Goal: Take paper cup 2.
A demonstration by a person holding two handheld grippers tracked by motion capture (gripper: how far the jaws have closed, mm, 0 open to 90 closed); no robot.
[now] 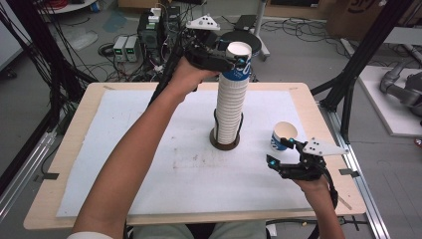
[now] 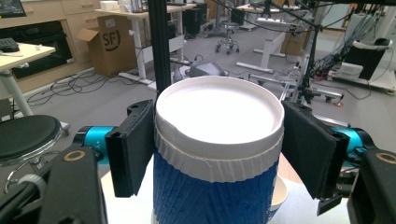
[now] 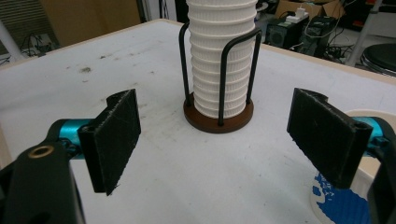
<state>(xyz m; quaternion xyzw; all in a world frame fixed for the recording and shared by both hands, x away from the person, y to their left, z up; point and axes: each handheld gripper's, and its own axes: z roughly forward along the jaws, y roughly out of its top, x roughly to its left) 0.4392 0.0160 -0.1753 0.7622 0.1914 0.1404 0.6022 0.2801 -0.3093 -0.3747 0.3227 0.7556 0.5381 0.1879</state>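
Floor: cables (image 1: 59, 47), power boxes (image 1: 125, 48)
Stool (image 2: 28, 135): black, round
Box (image 2: 111, 44): cardboard, under a desk
Frame post (image 2: 159, 44): black, upright

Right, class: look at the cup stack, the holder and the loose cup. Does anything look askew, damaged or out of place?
One oddity: the top cup tilts off the stack, between the left gripper pads. The holder stands upright, and the loose cup sits upright beside the right gripper. No spills.
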